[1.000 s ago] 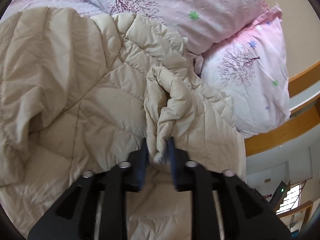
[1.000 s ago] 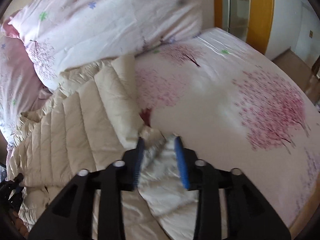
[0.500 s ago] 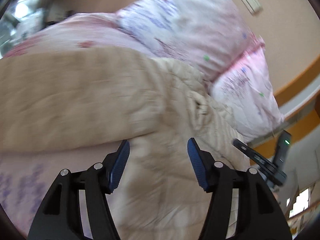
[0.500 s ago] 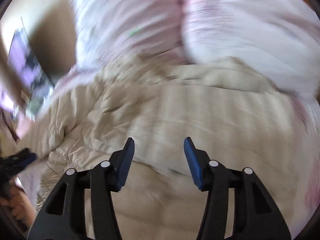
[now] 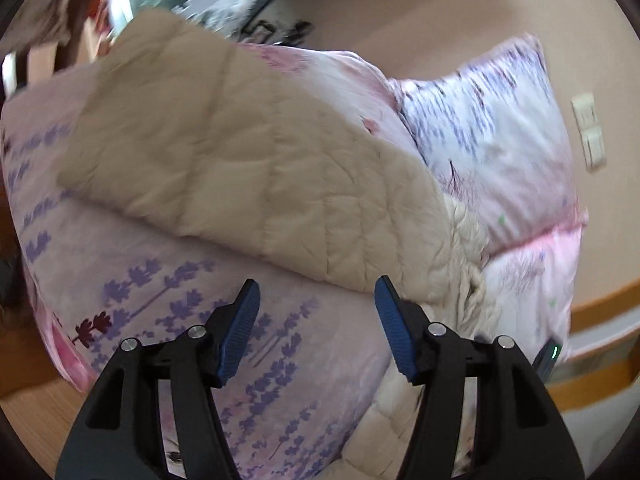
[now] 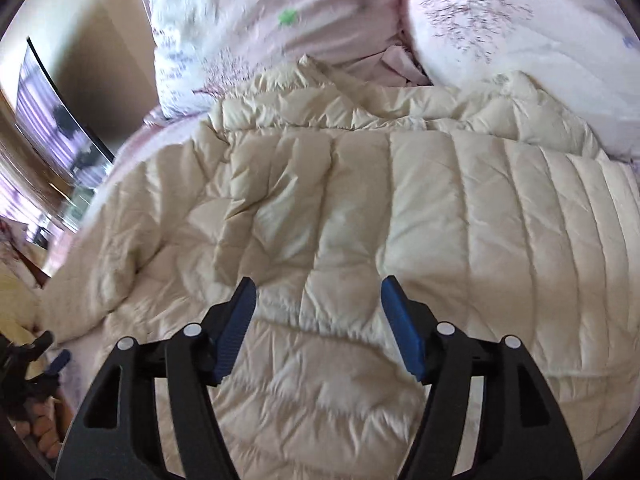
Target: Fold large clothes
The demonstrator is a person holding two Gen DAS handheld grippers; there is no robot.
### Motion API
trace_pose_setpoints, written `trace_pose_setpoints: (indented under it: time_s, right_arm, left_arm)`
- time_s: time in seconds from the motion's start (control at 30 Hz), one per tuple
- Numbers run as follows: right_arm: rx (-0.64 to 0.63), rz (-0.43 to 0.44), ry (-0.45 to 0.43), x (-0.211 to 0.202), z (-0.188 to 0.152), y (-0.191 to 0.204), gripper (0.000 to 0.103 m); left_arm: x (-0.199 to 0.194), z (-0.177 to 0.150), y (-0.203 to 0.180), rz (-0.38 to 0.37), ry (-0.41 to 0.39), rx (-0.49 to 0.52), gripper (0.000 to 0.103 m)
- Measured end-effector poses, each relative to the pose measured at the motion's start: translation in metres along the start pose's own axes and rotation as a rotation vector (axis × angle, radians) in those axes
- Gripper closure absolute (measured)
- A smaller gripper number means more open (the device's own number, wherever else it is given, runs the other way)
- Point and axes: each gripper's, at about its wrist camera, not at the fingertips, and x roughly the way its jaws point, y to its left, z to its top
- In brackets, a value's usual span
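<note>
Since a second ago you have let go on both sides: each hand-held gripper was pinching a fold of the garment then, and now both are pulled back with nothing between the pads. Your left hand-held gripper [image 5: 316, 312] stands wide, its blue ribbed pads [image 5: 394, 328] over the pink bedsheet printed with purple lavender sprigs [image 5: 168, 296], at the near edge of the cream quilted down coat [image 5: 248, 176]. Your right hand-held gripper [image 6: 316, 312] is also spread wide, above the coat [image 6: 400, 216] and not touching it as far as the blurred view lets you judge. The coat lies spread across the bed, its stitched channels running near to far on the right part, with crumpled folds on the left. Its far edge is bunched against two white-and-pink pillows with tree prints [image 6: 272, 20], which stand at the far side. In the left wrist view, the same pillows [image 5: 508, 140] sit to the right of the coat, below a pale wall switch [image 5: 590, 136].
</note>
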Motion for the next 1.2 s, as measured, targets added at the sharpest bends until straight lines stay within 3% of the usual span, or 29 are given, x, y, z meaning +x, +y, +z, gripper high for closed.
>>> trace_pose_setpoints:
  time_s: [0.3, 0.4, 0.47, 0.53, 0.67, 0.77, 0.93, 1.03, 1.13, 1.2]
  right_arm:
    - [0.004, 0.08, 0.0, -0.022, -0.021, 0.009, 0.037]
    - [-0.001, 0.088, 0.002, -0.024, -0.022, 0.007, 0.037]
    - [-0.001, 0.09, 0.002, -0.025, -0.023, 0.005, 0.037]
    - [-0.001, 0.087, -0.003, -0.029, -0.025, 0.0, 0.037]
    - [0.004, 0.083, -0.028, -0.041, -0.027, -0.012, 0.035]
    - [0.012, 0.078, -0.062, -0.053, -0.027, -0.022, 0.035]
    - [0.036, 0.068, -0.111, -0.073, -0.026, -0.042, 0.034]
    - [0.064, 0.059, -0.14, -0.083, -0.027, -0.058, 0.034]
    - [0.106, 0.042, -0.158, -0.088, -0.029, -0.077, 0.034]
    - [0.135, 0.032, -0.161, -0.089, -0.031, -0.089, 0.034]
  left_arm:
    - [-0.002, 0.027, 0.028, -0.001, -0.121, -0.204, 0.046]
    - [0.001, 0.036, 0.039, -0.002, -0.14, -0.249, 0.069]
    - [0.005, 0.043, 0.048, -0.004, -0.138, -0.268, 0.096]
    - [0.003, 0.051, 0.05, -0.01, -0.162, -0.263, 0.1]
    - [-0.018, 0.073, 0.029, -0.016, -0.262, -0.171, 0.102]
    - [-0.033, 0.092, -0.01, -0.044, -0.326, -0.062, 0.102]
    - [-0.042, 0.101, -0.108, -0.142, -0.38, 0.17, 0.102]
    - [-0.035, 0.082, -0.172, -0.254, -0.355, 0.319, 0.102]
    - [-0.012, 0.047, -0.227, -0.344, -0.272, 0.458, 0.102]
    - [0.016, 0.009, -0.26, -0.4, -0.172, 0.551, 0.102]
